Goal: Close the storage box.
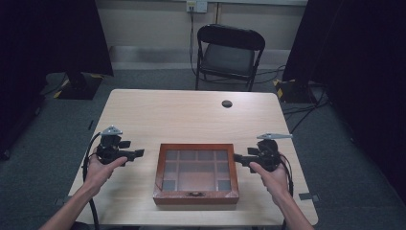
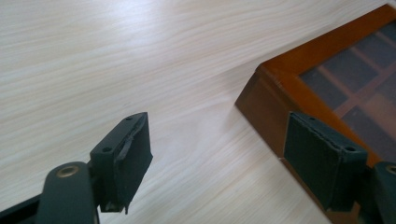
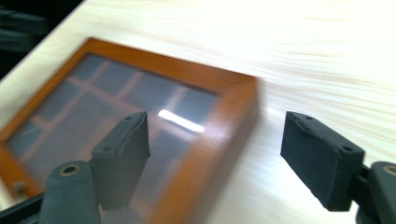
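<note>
Pale wood grain ran across the table, which stood on grey carpet with a black folding chair behind its far edge and dark curtains at both sides. Near the front edge, roughly centred, lay the wooden box — reddish-brown frame, glass lid closed, a grid of compartments showing dimly beneath, a small clasp on its near side.

To the box's left, the left gripper was held in the person's left hand, pointing toward the box but apart from it. In the left gripper view its jaws stood wide with nothing between them; bare table lay in the gap, and a corner of the box sat just beyond the right-hand pad.

On the other side, the right gripper sat in the right hand, its tips just beside the box's right edge. Its jaws stood wide — empty, in a blurred right gripper view, over that edge of the frame.
</note>
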